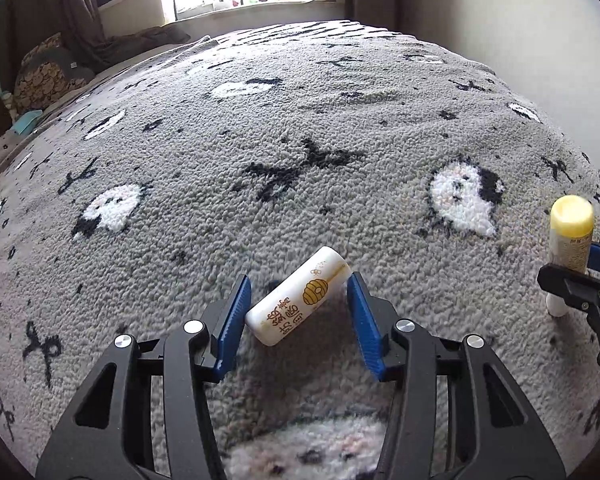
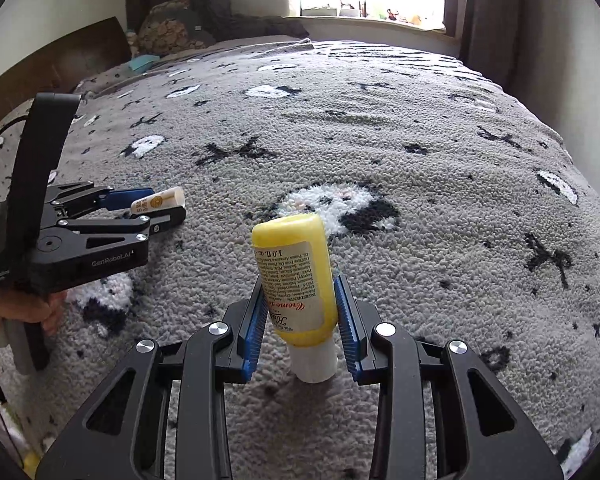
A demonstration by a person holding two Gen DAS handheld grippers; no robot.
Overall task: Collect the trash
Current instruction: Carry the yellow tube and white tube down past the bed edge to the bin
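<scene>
Since both hands gather at once, the right tongs (image 2: 302, 320) clamp the yellow tube (image 2: 295, 280) cap-down above the blanket (image 1: 340, 128), while the left tongs (image 1: 300, 316) bracket the white tube (image 1: 295, 298), seemingly touching it.

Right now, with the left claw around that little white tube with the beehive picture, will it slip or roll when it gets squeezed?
The white tube looks round and smooth, so it could roll on the grey blanket. It lies slanted between the left claw pads, so it may twist as they press. It seems small and rigid, probably light.
</scene>
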